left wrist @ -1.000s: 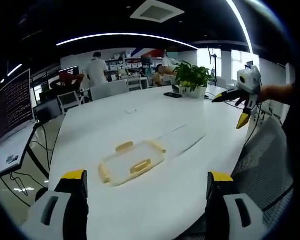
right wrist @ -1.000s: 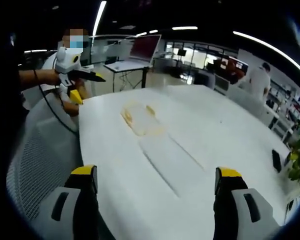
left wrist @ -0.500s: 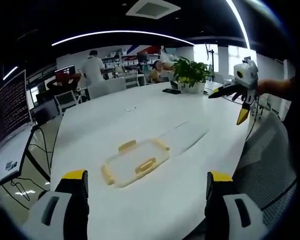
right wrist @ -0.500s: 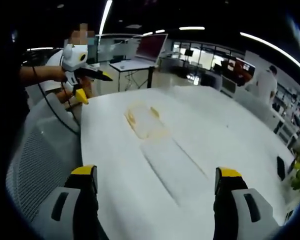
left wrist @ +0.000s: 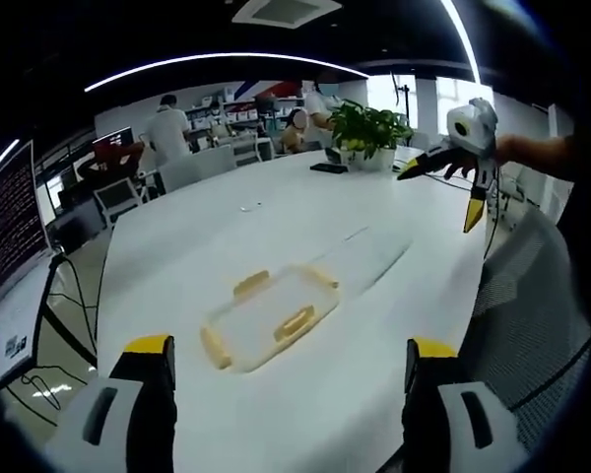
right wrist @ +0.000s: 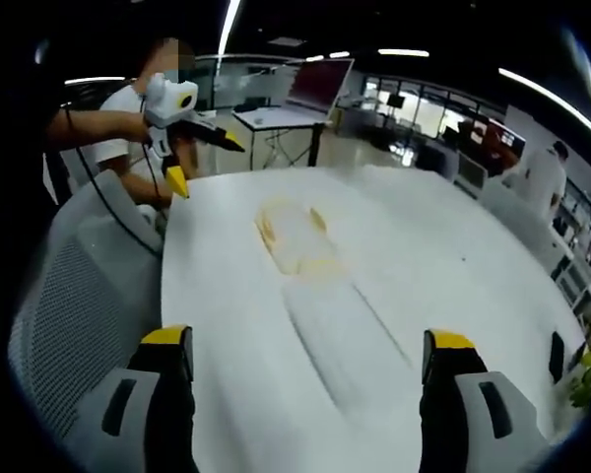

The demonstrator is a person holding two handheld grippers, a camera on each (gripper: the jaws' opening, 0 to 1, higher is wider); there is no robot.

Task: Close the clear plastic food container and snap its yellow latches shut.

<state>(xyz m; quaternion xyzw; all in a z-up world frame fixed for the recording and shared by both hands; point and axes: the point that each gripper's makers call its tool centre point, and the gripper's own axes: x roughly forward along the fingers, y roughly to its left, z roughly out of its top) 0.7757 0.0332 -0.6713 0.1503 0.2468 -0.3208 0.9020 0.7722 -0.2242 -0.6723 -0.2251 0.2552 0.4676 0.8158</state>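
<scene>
1. The clear plastic food container (left wrist: 268, 317) is lying flat on the white worktop (left wrist: 276, 236), well short of the potted plant (left wrist: 369, 138).
2. Both the left gripper (left wrist: 286, 414) and right gripper (right wrist: 300, 404) are hovering well back from the container, jaws apart, gripping nothing.
3. It's looking light, thin and slippery, probably flexing; I'd press near the yellow latches (left wrist: 294, 322).
4. Its long axis is pointing roughly toward the plant.

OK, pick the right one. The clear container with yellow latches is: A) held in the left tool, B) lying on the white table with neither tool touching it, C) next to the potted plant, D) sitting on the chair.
B: the container lies flat on the white table, well ahead of the left tool and apart from the right tool, which is held in the air.
</scene>
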